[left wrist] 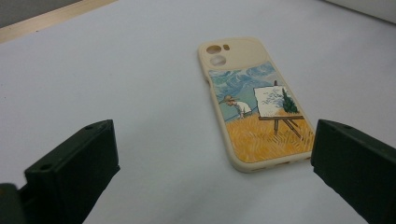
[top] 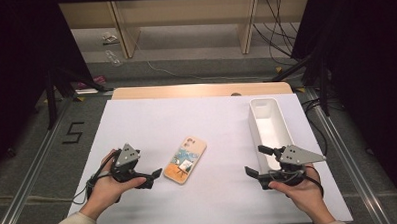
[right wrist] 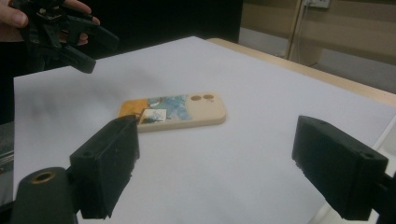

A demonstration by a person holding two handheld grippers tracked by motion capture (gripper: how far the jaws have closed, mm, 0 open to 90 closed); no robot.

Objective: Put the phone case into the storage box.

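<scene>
A cream phone case [top: 185,160] with a painted picture of a painter at an easel lies flat near the middle of the white table [top: 212,121]. My left gripper [top: 149,176] rests just left of the case, held in a hand, its jaws wide open and empty. In the left gripper view the case [left wrist: 257,107] lies ahead between the open jaws of the left gripper [left wrist: 217,140], apart from them. My right gripper [top: 258,161] stands open to the right of the case. The right gripper view shows the case [right wrist: 175,111] beyond the right gripper [right wrist: 219,140].
A long white tray [top: 252,122] stands at the table's right side, close behind the right gripper. The table's wooden far edge [top: 201,90] borders a floor with cables. The left hand's gripper [right wrist: 70,37] appears at the top left of the right gripper view.
</scene>
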